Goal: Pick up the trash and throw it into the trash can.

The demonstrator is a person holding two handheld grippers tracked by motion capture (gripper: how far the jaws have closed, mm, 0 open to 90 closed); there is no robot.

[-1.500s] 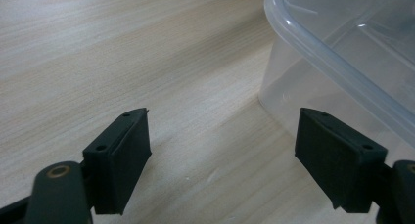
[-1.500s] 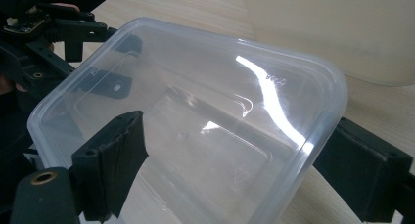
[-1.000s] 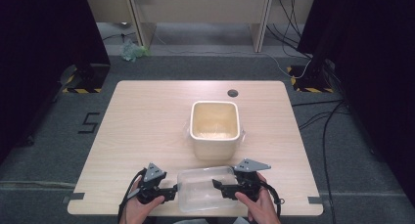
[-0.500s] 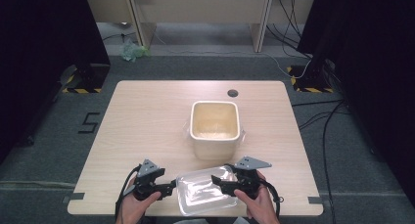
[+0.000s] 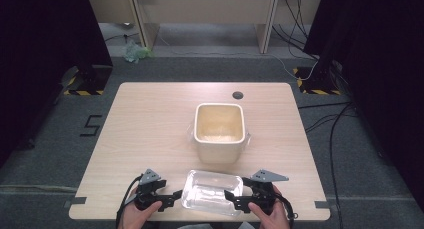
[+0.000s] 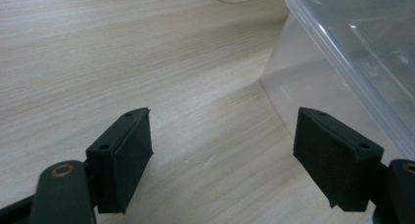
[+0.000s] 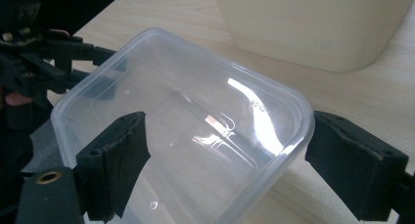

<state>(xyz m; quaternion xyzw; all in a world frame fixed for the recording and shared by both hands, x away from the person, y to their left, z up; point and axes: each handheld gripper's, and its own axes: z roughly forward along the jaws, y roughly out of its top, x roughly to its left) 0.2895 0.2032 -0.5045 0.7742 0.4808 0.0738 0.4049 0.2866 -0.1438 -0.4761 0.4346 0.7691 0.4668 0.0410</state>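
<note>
A clear plastic container (image 5: 210, 191) lies near the table's front edge, between my two grippers. My left gripper (image 5: 172, 195) stands open just left of it. In the left gripper view the container (image 6: 342, 53) sits beyond the right jaw, with bare wood between the jaws of the gripper (image 6: 222, 119). My right gripper (image 5: 232, 198) is open at the container's right end. In the right gripper view its jaws (image 7: 228, 117) straddle the container (image 7: 186, 121) rim, one jaw over the inside and one outside, not closed on it. The left gripper (image 7: 44, 53) shows beyond it.
A cream square bin (image 5: 218, 131) stands open-topped just behind the container, and appears close in the right gripper view (image 7: 313, 23). A dark round cable hole (image 5: 238, 95) lies near the table's far edge. The wooden table (image 5: 150, 124) is bare to the left.
The clear container has shifted slightly between the grippers, and its glare has changed. Both grippers have edged a little outward, away from each other.
</note>
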